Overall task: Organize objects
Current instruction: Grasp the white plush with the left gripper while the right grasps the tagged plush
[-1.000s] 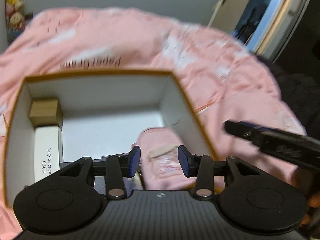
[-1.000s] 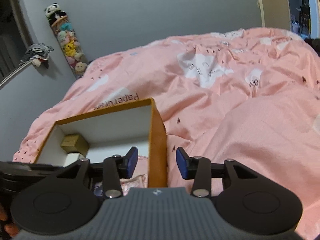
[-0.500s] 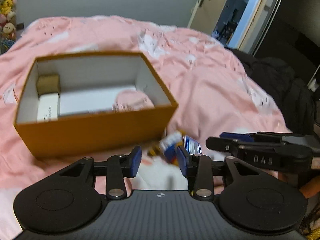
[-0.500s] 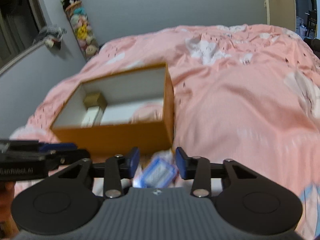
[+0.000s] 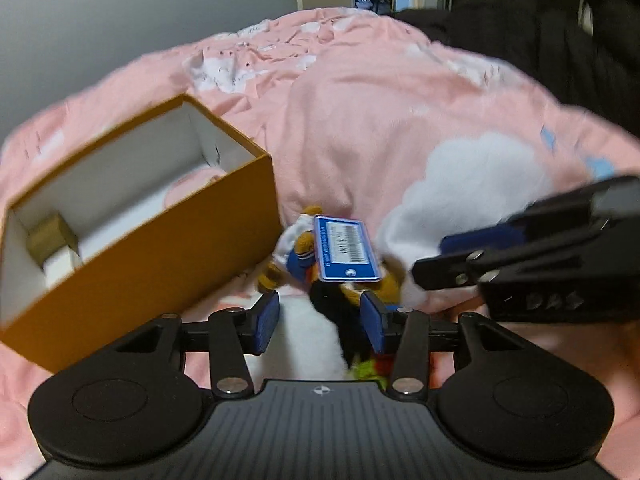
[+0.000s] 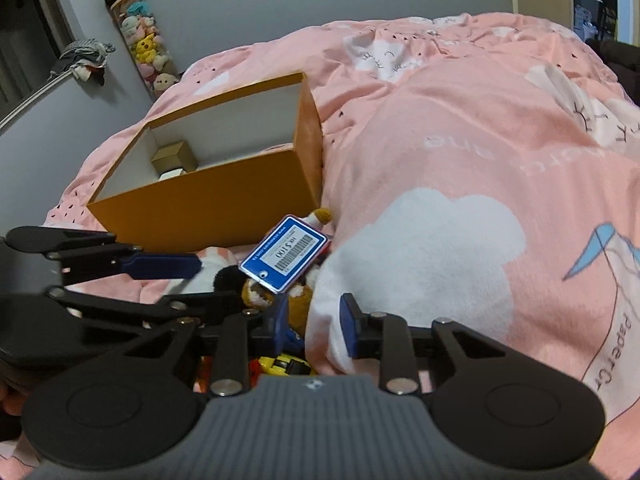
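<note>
Orange box (image 5: 168,256) flanks the plush toy (image 5: 304,248), which lies just ahead of the wide-open left gripper (image 5: 319,322); right gripper (image 6: 312,326), also open, is equally near.

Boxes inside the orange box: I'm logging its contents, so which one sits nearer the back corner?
The small tan cardboard box; the white box lies in front of it, partly hidden by the wall.

Left gripper (image 5: 318,322) and right gripper (image 6: 312,330) both gape, apparently empty, held close together.

free: open box (image 6: 208,200) top, quilt (image 6: 460,128) right | blocked: toy pile (image 5: 320,256) against box front
</note>
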{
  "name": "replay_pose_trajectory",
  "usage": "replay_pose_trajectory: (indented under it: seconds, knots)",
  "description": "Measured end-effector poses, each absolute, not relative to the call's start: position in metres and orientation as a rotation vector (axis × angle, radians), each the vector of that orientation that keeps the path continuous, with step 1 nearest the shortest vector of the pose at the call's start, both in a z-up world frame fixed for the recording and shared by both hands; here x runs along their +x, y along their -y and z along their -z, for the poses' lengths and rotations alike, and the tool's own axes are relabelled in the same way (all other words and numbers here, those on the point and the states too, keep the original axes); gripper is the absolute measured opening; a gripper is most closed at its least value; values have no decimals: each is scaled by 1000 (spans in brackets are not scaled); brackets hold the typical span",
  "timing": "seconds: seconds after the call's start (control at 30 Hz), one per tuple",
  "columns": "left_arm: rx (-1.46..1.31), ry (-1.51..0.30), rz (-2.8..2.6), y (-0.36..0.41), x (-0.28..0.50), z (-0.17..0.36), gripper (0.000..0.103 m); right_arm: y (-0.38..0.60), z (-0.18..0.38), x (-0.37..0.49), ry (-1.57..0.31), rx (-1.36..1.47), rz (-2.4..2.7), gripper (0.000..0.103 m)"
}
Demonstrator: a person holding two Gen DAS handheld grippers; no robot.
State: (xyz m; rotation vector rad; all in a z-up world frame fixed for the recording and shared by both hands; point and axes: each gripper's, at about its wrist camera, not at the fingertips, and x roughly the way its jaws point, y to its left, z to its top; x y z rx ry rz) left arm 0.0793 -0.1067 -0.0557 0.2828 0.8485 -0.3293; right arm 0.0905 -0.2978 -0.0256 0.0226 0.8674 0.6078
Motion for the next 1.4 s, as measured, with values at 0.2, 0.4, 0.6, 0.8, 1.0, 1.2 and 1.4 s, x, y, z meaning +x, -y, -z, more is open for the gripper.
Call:
replay_pose_trajectory:
  seconds: [0.2,0.4,0.6,0.8,1.0,1.2,1.4]
  knots:
    - [370,-824,295,105,69,57,44,291,28,92,-870,17,-619,32]
    - [290,-831,201,77,58,37,24,275,26,88,-857,-35,-670,32]
    - [67,-885,114,20,53,33,24,264,26,86,-853,-78,-691,39]
    - [-151,-913,94,-19,55,33,25,254,24,84,-835,-134,-709,42]
    - [-299,-917,140,-30,65,33,62,242,20,93,-811,-209,-695,53]
    - [-327,-1004,129,-27,81,50,63,222,30,107,-840,-299,-705,60]
    - [-361,-1038,139,-26,88,61,64,212,48,116,-896,-346,-683,60]
